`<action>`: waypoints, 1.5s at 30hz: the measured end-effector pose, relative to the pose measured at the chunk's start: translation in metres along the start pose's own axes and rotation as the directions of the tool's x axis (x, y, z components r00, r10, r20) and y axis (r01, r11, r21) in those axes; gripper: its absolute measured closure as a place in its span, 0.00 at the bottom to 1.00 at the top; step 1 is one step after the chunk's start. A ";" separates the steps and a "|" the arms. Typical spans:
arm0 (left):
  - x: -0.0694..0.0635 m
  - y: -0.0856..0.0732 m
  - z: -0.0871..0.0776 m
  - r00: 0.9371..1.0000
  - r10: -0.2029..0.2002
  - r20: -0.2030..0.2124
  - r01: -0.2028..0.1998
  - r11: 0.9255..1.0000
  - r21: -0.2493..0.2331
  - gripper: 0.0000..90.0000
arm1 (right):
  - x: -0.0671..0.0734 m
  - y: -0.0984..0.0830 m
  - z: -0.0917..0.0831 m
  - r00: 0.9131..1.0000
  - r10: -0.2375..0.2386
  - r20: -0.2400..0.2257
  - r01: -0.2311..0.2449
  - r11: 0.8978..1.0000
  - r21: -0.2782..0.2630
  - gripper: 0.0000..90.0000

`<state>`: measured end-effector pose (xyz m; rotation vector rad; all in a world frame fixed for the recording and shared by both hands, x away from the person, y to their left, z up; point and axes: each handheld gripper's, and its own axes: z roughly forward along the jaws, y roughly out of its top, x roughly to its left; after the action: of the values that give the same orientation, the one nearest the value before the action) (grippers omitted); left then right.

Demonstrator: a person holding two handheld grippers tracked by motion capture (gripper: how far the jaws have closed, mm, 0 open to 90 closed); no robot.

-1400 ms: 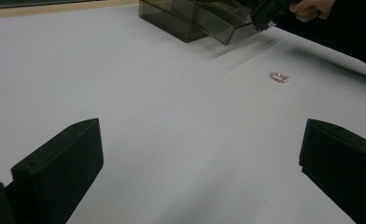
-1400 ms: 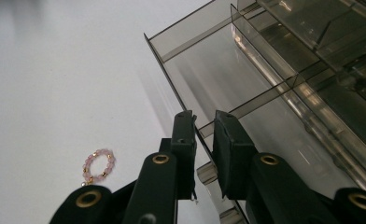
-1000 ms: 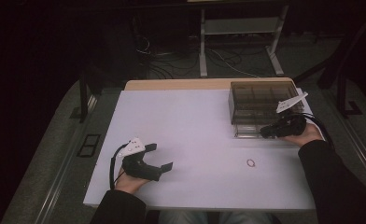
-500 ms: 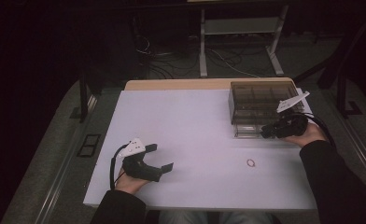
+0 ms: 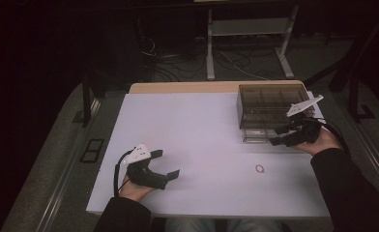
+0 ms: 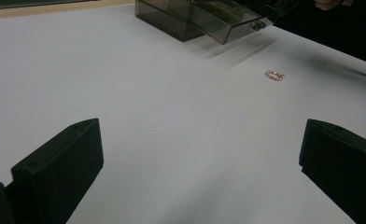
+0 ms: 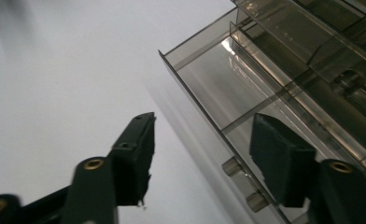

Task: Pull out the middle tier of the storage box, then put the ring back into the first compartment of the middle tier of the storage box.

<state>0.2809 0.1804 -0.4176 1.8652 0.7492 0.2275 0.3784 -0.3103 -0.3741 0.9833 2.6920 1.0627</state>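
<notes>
Drawer (image 7: 228, 98) half out | my right tool (image 5: 285, 135) spread at its knob (image 7: 231, 166) | left tool (image 5: 164, 166) spread, idle | I'd pull straight toward worktop's near edge.

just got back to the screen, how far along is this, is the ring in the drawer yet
Not yet. Done: the bottom drawer of the clear organizer box stands pulled out. In hand: the right gripper sits open at the drawer's front knob. Left: the ring lies on the table, and the left gripper rests open and empty.
</notes>
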 end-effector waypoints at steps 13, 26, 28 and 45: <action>0.000 -0.001 -0.001 1.000 -0.004 -0.004 0.004 1.000 -0.004 0.00 | 0.027 0.001 -0.007 0.999 0.030 0.010 -0.030 0.999 -0.038 0.35; 0.000 -0.001 -0.002 1.000 -0.007 -0.009 0.007 1.000 -0.010 0.00 | 0.048 -0.010 -0.015 0.996 0.088 0.016 -0.085 0.989 -0.118 0.30; 0.000 -0.001 -0.002 1.000 -0.007 -0.009 0.007 1.000 -0.010 0.00 | 0.050 -0.011 -0.015 0.996 0.092 0.020 -0.089 0.988 -0.126 0.30; 0.000 0.000 -0.002 1.000 -0.002 -0.009 0.002 1.000 -0.007 0.00 | 0.055 -0.021 0.002 0.994 0.106 0.005 -0.105 0.985 -0.137 0.30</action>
<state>0.2797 0.1818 -0.4169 1.8581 0.7554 0.2365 0.3241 -0.2879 -0.3804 1.1138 2.5426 1.2368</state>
